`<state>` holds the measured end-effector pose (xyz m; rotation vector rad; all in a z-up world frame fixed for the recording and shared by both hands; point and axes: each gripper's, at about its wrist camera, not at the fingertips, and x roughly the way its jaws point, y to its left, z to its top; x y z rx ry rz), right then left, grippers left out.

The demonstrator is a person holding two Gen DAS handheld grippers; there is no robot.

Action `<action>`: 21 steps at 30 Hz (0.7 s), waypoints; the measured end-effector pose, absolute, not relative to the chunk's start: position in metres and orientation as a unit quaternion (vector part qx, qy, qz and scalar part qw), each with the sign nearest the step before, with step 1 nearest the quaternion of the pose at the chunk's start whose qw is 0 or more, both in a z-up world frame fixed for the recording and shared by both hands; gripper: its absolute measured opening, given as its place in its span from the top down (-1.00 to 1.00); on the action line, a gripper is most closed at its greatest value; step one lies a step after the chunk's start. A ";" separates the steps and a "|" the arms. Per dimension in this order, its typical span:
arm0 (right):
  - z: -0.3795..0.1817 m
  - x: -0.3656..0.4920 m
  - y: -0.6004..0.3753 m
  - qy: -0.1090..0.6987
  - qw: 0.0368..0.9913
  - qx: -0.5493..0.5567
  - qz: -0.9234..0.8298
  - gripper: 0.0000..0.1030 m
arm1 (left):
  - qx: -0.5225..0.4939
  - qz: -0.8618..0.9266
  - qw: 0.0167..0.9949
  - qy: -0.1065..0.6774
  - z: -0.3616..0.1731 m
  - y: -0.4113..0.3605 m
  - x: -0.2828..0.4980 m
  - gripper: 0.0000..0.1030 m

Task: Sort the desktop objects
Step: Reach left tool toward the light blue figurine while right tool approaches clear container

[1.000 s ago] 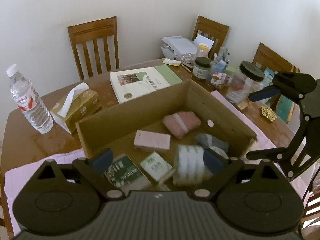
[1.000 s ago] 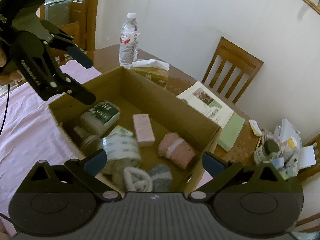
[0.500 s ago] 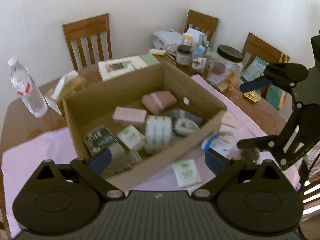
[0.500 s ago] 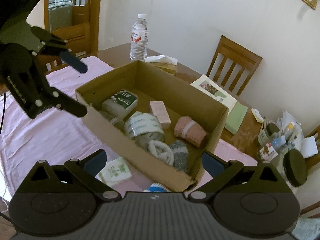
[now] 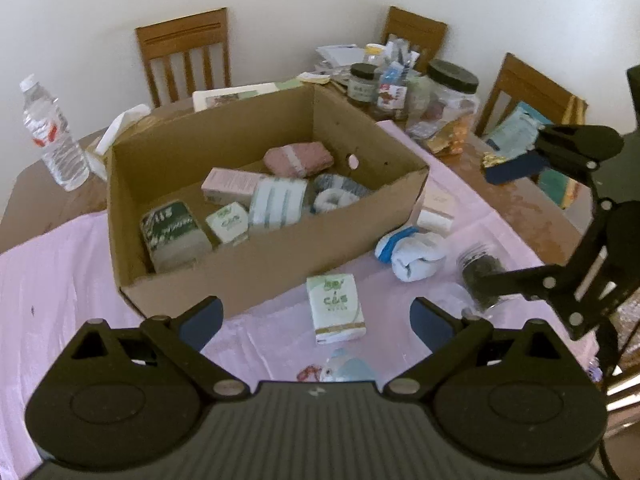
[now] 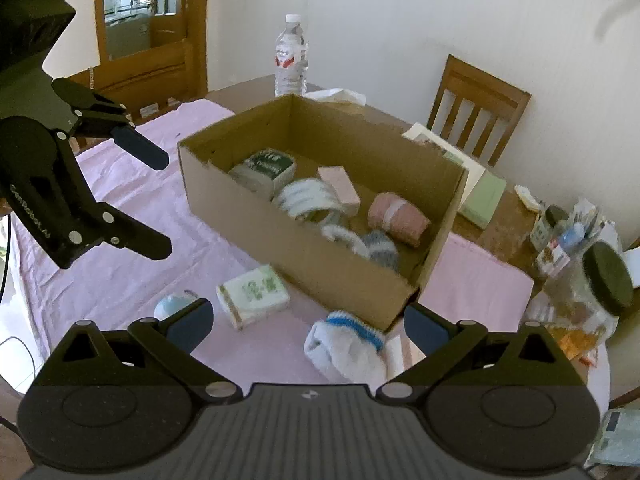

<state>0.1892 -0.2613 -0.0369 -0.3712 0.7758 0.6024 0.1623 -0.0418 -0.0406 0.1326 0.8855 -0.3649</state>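
Both tools hang empty from where I sit: left tool and right tool have their jaws spread wide above the pink-clothed worktop. Just ahead lies a white-green packet printed "C&S"; beside it, a white-blue sock bundle. Behind them stands the cardboard box, holding another "C&S" packet.
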 end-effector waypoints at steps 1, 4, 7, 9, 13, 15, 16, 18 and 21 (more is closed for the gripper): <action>-0.040 0.187 -0.263 0.372 0.864 -0.176 0.289 -1.00 | 0.063 -0.172 0.885 0.428 -0.045 -0.043 0.161 -0.93; -0.051 0.181 -0.268 0.379 0.863 -0.167 0.288 -1.00 | 0.056 -0.171 0.882 0.436 -0.056 -0.046 0.158 -0.93; -0.061 0.174 -0.271 0.384 0.865 -0.161 0.280 -1.00 | 0.049 -0.161 0.866 0.471 -0.071 -0.050 0.159 -0.93; -0.066 0.171 -0.272 0.388 0.866 -0.154 0.276 -1.00 | 0.055 -0.155 0.864 0.476 -0.081 -0.054 0.157 -0.93; -0.079 0.163 -0.271 0.394 0.864 -0.149 0.278 -1.00 | 0.085 -0.161 0.860 0.477 -0.097 -0.066 0.151 -0.93; -0.086 0.161 -0.270 0.398 0.860 -0.152 0.282 -1.00 | 0.109 -0.166 0.859 0.472 -0.102 -0.071 0.148 -0.93; -0.089 0.161 -0.269 0.401 0.858 -0.154 0.284 -1.00 | 0.116 -0.169 0.857 0.473 -0.104 -0.073 0.148 -0.93; -0.095 0.160 -0.269 0.406 0.853 -0.158 0.286 -1.00 | 0.124 -0.177 0.855 0.472 -0.109 -0.076 0.147 -0.93; -0.100 0.160 -0.270 0.411 0.850 -0.157 0.290 -1.00 | 0.132 -0.185 0.852 0.472 -0.114 -0.078 0.149 -0.93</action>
